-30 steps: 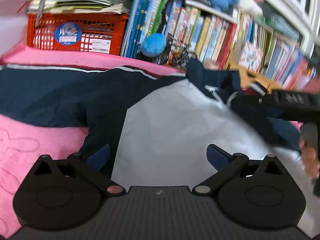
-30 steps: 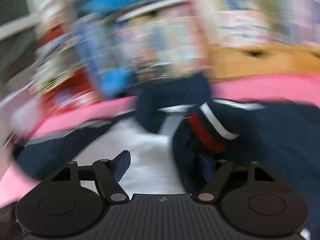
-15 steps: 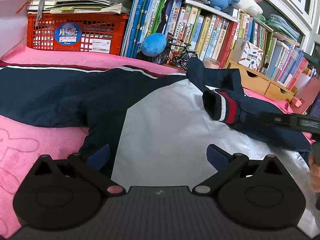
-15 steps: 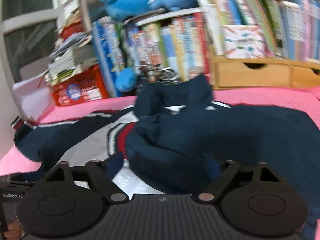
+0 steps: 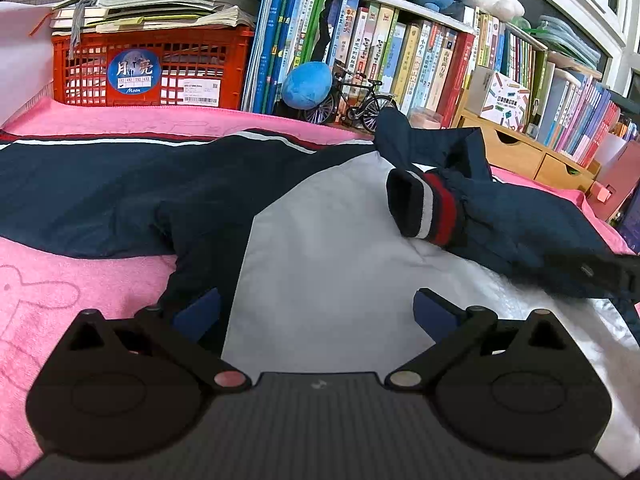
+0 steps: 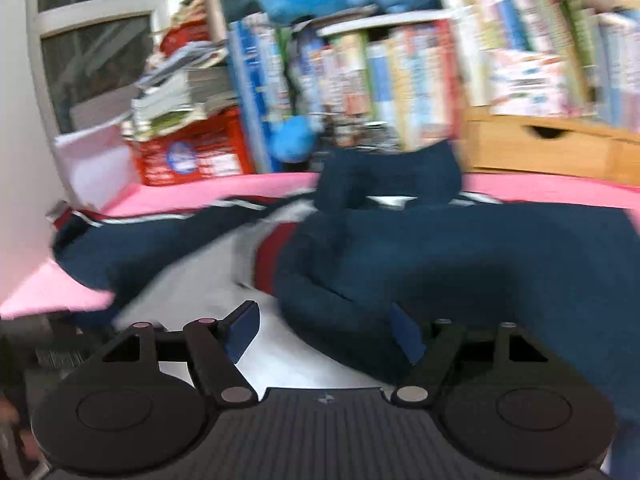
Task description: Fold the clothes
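Note:
A navy and grey jacket (image 5: pixel 328 248) lies spread on a pink blanket (image 5: pixel 60 300). Its right sleeve (image 5: pixel 520 232), with a striped navy, white and red cuff (image 5: pixel 424 210), is folded over the grey body. Its left sleeve (image 5: pixel 100 176) stretches out to the left. My left gripper (image 5: pixel 316 312) is open and empty, low over the grey panel. My right gripper (image 6: pixel 320 332) is open just above the folded navy sleeve (image 6: pixel 420 264), holding nothing; that view is blurred. Part of the right gripper shows at the right edge of the left wrist view (image 5: pixel 600 270).
Behind the blanket stand a red crate (image 5: pixel 152 68) topped with stacked papers, a blue ball (image 5: pixel 308 85), a model bicycle (image 5: pixel 360 100), rows of books (image 5: pixel 420 56) and wooden drawers (image 5: pixel 528 152). Plush toys sit on top of the shelf.
My right gripper carried the right sleeve across the grey body, let it go and drew back to the right. The cuff now rests on the jacket. My left gripper stayed still.

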`<action>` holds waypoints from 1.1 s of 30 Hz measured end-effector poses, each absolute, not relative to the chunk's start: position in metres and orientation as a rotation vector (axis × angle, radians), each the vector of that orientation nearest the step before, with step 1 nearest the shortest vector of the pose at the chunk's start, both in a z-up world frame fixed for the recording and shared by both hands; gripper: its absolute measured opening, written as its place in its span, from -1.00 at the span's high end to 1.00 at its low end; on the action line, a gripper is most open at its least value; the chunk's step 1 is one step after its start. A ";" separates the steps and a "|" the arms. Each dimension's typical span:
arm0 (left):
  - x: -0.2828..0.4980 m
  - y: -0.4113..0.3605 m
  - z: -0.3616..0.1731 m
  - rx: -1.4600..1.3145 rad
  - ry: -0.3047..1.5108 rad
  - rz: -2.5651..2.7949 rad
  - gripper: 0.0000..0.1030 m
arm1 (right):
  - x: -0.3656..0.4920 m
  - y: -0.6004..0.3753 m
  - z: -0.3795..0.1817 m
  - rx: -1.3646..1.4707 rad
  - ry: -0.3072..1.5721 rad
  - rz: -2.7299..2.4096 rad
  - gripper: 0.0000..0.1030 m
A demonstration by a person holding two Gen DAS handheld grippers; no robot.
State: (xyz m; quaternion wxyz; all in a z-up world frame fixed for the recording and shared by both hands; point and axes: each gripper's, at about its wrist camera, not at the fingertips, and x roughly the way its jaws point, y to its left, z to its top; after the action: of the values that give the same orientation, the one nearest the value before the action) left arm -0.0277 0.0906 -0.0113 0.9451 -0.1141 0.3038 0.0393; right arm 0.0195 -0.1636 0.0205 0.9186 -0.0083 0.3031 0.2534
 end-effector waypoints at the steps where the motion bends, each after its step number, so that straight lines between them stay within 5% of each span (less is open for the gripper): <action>1: -0.028 0.090 -0.011 -0.233 0.619 0.083 -1.00 | 0.015 -0.173 0.020 -0.039 0.621 0.479 -0.42; 17: 0.085 0.062 -0.005 -0.497 0.696 0.012 -1.00 | -0.029 -0.228 -0.016 -0.150 0.612 0.192 -0.73; 18: 0.091 0.057 -0.007 -0.472 0.696 0.009 -0.96 | -0.029 -0.228 -0.015 -0.149 0.613 0.191 -0.74; 20: 0.096 0.042 -0.006 -0.373 0.695 0.017 -0.10 | -0.028 -0.229 -0.016 -0.138 0.621 0.195 -0.74; 23: 0.095 0.031 0.002 -0.284 0.646 0.018 0.32 | -0.026 -0.233 -0.018 -0.104 0.636 0.198 -0.77; 29: 0.078 0.051 0.048 -0.174 0.452 0.106 0.37 | -0.024 -0.236 -0.023 -0.064 0.656 0.193 -0.83; 33: 0.080 0.073 0.042 -0.112 0.489 0.150 0.29 | -0.024 -0.235 -0.024 -0.063 0.661 0.186 -0.87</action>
State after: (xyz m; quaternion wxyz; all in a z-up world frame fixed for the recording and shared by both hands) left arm 0.0804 0.0726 0.0419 0.9659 -0.0555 0.2419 0.0743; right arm -0.0236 -0.2347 -0.0240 0.9412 -0.0306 0.3240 0.0912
